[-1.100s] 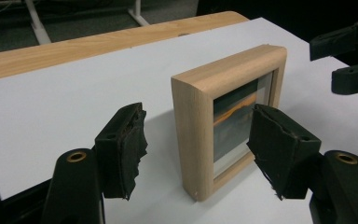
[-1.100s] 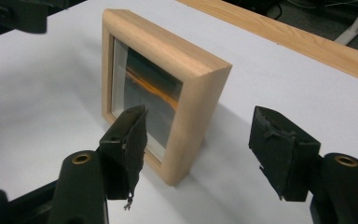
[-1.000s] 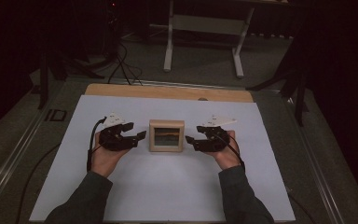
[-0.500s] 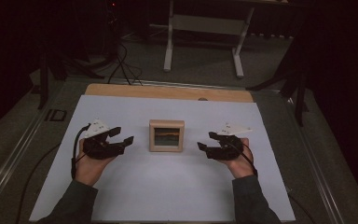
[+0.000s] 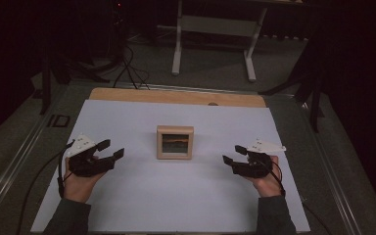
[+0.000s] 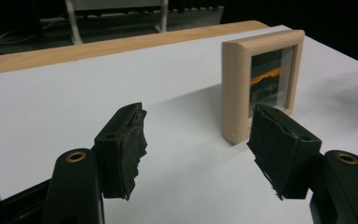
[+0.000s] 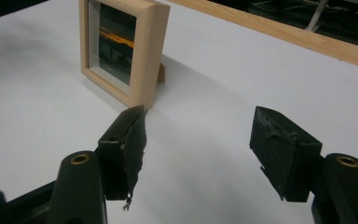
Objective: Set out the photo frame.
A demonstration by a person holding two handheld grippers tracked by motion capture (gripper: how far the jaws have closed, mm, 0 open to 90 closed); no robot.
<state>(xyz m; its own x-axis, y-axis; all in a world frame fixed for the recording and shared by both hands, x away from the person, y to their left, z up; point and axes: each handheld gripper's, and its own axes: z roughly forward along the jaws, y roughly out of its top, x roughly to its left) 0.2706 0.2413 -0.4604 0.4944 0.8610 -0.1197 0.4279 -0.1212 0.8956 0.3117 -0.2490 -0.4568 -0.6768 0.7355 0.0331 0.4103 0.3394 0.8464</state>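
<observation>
On the white counter (image 5: 127, 205), seen from the high view, a small wooden picture frame (image 5: 175, 142) stands upright near the middle. The left hand-held gripper (image 5: 112, 152) sits well off to one side of it and the right hand-held gripper (image 5: 231, 155) well off to the other. Both point toward the frame, and both have their jaws spread apart with nothing between them.

From the left gripper view, the frame (image 6: 261, 79) stands just past the right-hand jaw, apart from it. I can see its pale wood edge and the glass front with a dark picture and an orange stripe. The jaws are wide open and hold nothing.

From the right gripper view, the frame (image 7: 121, 51) stands beyond the left-hand jaw, not touching it. A little wooden prop (image 7: 161, 73) pokes out behind it. These jaws are open and empty too.

I think the frame is light and stiff, but the glass could break and it could tip over easily. The safest place to hold it looks like the two wooden side edges, not the glass.
</observation>
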